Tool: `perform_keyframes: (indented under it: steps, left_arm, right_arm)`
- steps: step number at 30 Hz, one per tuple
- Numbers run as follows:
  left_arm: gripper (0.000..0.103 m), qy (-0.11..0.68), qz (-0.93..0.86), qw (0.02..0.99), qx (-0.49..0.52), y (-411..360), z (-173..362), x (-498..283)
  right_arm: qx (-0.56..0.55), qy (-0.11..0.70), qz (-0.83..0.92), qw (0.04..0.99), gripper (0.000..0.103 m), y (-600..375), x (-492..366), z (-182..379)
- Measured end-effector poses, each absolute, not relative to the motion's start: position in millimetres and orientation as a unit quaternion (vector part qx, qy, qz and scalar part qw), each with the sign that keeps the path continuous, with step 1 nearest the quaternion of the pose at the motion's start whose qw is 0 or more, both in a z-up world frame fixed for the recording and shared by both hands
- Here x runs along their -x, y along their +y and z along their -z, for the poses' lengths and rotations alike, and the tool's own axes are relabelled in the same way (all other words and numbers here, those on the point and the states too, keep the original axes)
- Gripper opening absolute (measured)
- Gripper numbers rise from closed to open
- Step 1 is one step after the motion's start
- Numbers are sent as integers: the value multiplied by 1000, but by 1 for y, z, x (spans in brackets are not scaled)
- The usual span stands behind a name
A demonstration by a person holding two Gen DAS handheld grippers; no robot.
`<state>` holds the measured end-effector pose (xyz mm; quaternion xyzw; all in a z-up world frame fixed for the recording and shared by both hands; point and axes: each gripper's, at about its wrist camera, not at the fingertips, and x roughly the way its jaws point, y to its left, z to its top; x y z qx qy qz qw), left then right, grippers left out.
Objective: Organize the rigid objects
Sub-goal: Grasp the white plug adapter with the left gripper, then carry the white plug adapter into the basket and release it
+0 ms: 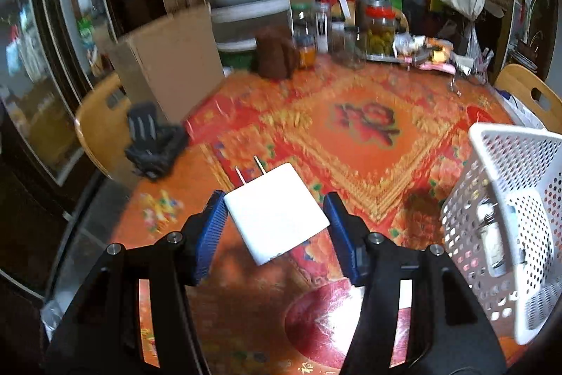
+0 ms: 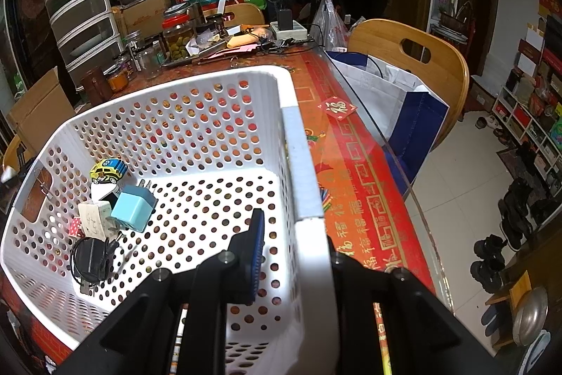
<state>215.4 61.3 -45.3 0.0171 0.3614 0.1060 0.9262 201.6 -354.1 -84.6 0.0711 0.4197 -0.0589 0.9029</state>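
Note:
My left gripper [image 1: 274, 217] is shut on a white plug adapter [image 1: 277, 211], prongs pointing away to the upper left, held above the red patterned tablecloth. The white perforated basket [image 1: 509, 164] is to its right. In the right wrist view, my right gripper [image 2: 295, 248] is shut on the basket's right wall [image 2: 302, 164], one blue pad [image 2: 256, 252] inside, the other finger hidden outside. Inside the basket lie a light blue plug adapter [image 2: 133, 208], a yellow toy car [image 2: 107, 169], a black charger with cable [image 2: 91, 260] and a white block [image 2: 93, 217].
A cardboard box [image 1: 168, 65], jars [image 1: 377, 27] and a brown pouch [image 1: 275, 53] stand at the table's far side. A black object [image 1: 154, 143] sits on a wooden chair at left. Another wooden chair [image 2: 418, 58] and a white-blue bag [image 2: 393, 94] stand beyond the table's right edge.

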Motion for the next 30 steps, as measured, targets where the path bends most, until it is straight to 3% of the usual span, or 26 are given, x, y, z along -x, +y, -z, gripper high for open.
perform_keyframes:
  steps: [13, 23, 30]
  left_arm:
    - [54, 312, -9, 946, -85, -44, -31, -174]
    - [54, 355, 39, 914, -195, -161, 8, -183]
    - [55, 399, 64, 885, -232, -203, 48, -196]
  right_arm:
    - [-70, 419, 54, 904, 18, -353, -201, 86]
    - [-70, 417, 51, 905, 18, -352, -200, 85]
    - [-72, 416, 50, 905, 18, -353, -199, 86]
